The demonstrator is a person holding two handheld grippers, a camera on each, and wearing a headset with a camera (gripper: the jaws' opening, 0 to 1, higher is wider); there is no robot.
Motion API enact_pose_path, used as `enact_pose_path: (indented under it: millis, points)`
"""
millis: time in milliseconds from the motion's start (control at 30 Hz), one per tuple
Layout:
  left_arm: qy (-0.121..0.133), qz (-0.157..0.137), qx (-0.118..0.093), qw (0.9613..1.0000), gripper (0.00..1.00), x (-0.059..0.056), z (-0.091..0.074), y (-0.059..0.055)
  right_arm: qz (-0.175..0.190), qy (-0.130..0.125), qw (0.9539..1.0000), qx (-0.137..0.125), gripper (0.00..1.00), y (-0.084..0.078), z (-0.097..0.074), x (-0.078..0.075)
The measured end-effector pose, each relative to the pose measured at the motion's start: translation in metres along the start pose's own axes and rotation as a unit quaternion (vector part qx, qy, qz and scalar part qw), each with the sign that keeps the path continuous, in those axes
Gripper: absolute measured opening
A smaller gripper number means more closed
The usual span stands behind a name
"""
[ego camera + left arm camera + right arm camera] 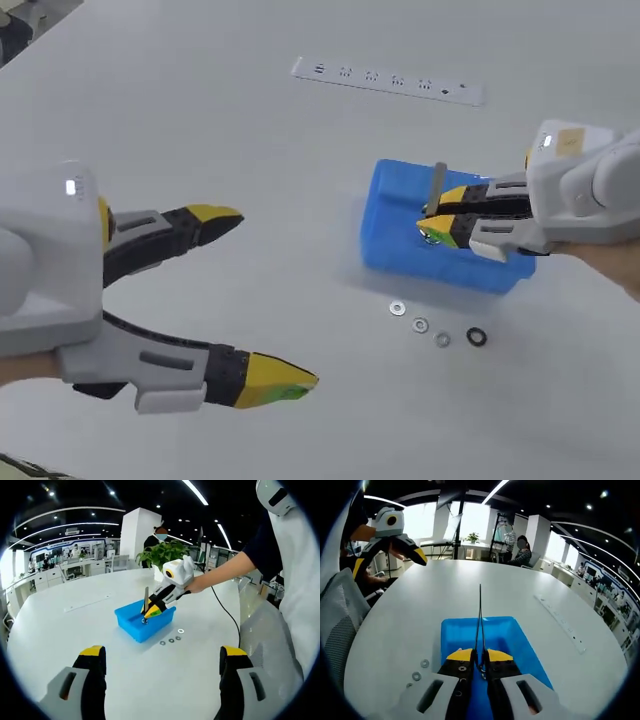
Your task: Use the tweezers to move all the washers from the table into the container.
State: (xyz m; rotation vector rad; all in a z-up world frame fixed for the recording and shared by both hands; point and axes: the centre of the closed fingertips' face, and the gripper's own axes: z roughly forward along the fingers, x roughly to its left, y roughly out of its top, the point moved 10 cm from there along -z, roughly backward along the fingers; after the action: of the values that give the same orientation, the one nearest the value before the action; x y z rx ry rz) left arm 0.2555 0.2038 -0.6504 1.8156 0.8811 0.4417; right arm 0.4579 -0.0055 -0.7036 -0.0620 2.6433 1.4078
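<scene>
Just above the container [395,215], right gripper [430,222] with tweezers [437,185] (left gripper [272,298] agape)

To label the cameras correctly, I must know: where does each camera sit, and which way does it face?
Head view: on the headset, looking down at the table; left gripper open, right gripper over the blue container.
Left gripper view: between its open jaws, facing the right gripper and a forearm.
Right gripper view: along its jaws, shut on the tweezers, over the container.
Shared: all three show the container and washers.
</scene>
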Motion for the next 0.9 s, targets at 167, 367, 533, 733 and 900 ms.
enact_pose_path:
  millis: [167,367,533,733,900]
  points:
    - [-0.002,-0.005,-0.002,1.0,1.0,-0.0009,0.003,0.0017,0.0,0.003,1.0,-0.001,0.09,-0.0024,0.0011,0.0]
    - [0.003,-0.012,-0.007,0.9999,0.99,-0.0014,0.002,0.003,0.006,0.002,1.0,-0.002,0.1,-0.0052,0.0022,-0.0002]
    - [0.002,-0.014,-0.001,0.9999,0.99,-0.0029,-0.0002,0.0005,0.008,0.001,1.0,-0.003,0.1,-0.0061,0.0024,-0.0001]
    - [-0.001,-0.017,-0.004,0.9999,0.99,-0.004,0.0001,0.0017,0.006,0.0,1.0,-0.006,0.09,-0.0039,0.0009,-0.0002]
    - [-0.006,-0.011,-0.005,0.9999,0.99,-0.0021,0.0047,0.0065,0.003,-0.01,0.9999,-0.012,0.08,0.0031,-0.0043,-0.0015]
